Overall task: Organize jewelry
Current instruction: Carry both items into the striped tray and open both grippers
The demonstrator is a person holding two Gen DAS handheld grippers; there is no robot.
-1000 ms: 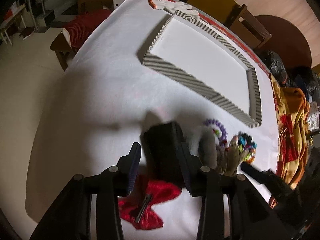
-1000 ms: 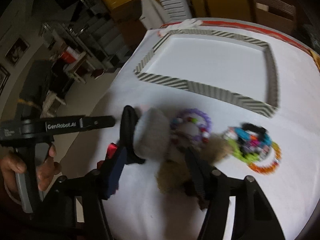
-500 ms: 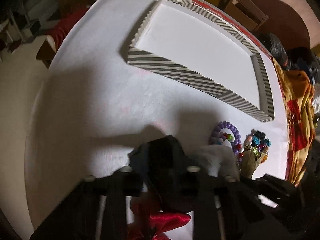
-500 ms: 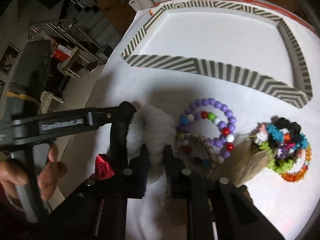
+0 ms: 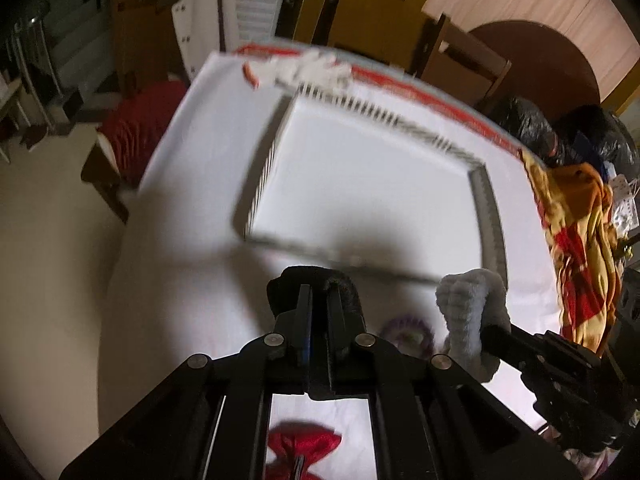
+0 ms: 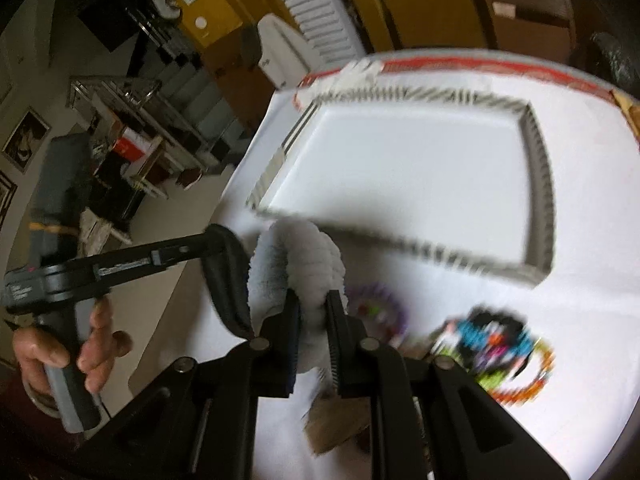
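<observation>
Right wrist | right tool (image 6: 314,308) clamped on fluffy white scrunchie (image 6: 304,256) | left tool (image 5: 318,300) clamped on black scrunchie (image 5: 312,280)

Orange-red patterned cloth (image 5: 576,216), wooden chair (image 5: 460,56), framed picture (image 6: 26,140), metal rack (image 6: 132,128)

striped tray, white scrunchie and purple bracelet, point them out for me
striped tray (image 6: 538,184), right wrist view, on its right wall
white scrunchie (image 6: 316,256), right wrist view, on the fluffy top above the jaws
purple bracelet (image 5: 404,325), left wrist view, on its upper arc
</observation>
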